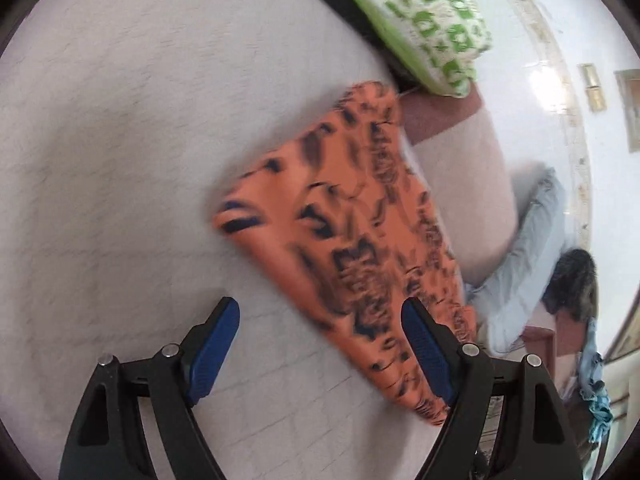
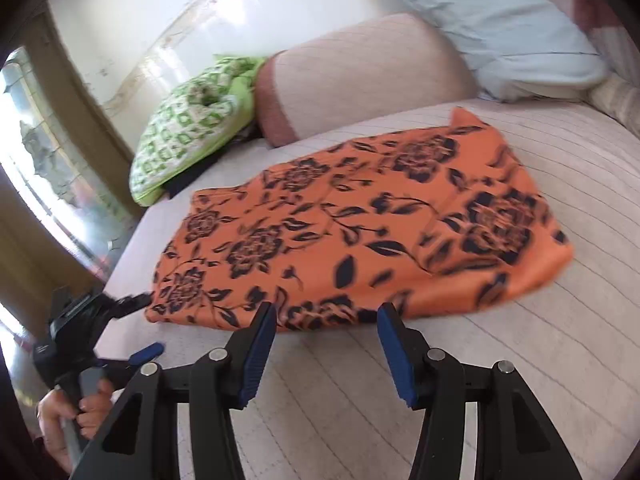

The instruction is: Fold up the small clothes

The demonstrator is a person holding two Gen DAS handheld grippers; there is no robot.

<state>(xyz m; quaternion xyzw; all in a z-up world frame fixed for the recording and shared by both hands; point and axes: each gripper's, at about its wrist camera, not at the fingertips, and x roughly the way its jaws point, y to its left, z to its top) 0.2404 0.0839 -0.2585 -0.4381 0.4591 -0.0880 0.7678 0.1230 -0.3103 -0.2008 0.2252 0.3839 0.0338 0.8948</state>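
An orange garment with a dark floral print [image 2: 360, 232] lies folded flat on the pale bed sheet [image 2: 540, 360]. It also shows blurred in the left wrist view [image 1: 352, 240]. My right gripper [image 2: 326, 316] is open and empty, its blue pads just short of the garment's near edge. My left gripper [image 1: 320, 314] is open and empty, with its right finger [image 1: 424, 344] over the garment's edge and the left finger over bare sheet. The left gripper also shows in the right wrist view [image 2: 140, 328], at the garment's left corner, held by a hand [image 2: 76, 412].
A green-and-white patterned pillow [image 2: 188, 128] lies at the bed's far left. A pink bolster [image 2: 360, 76] and a light blue pillow [image 2: 488, 24] sit behind the garment. A wall and window [image 2: 36, 152] are on the left.
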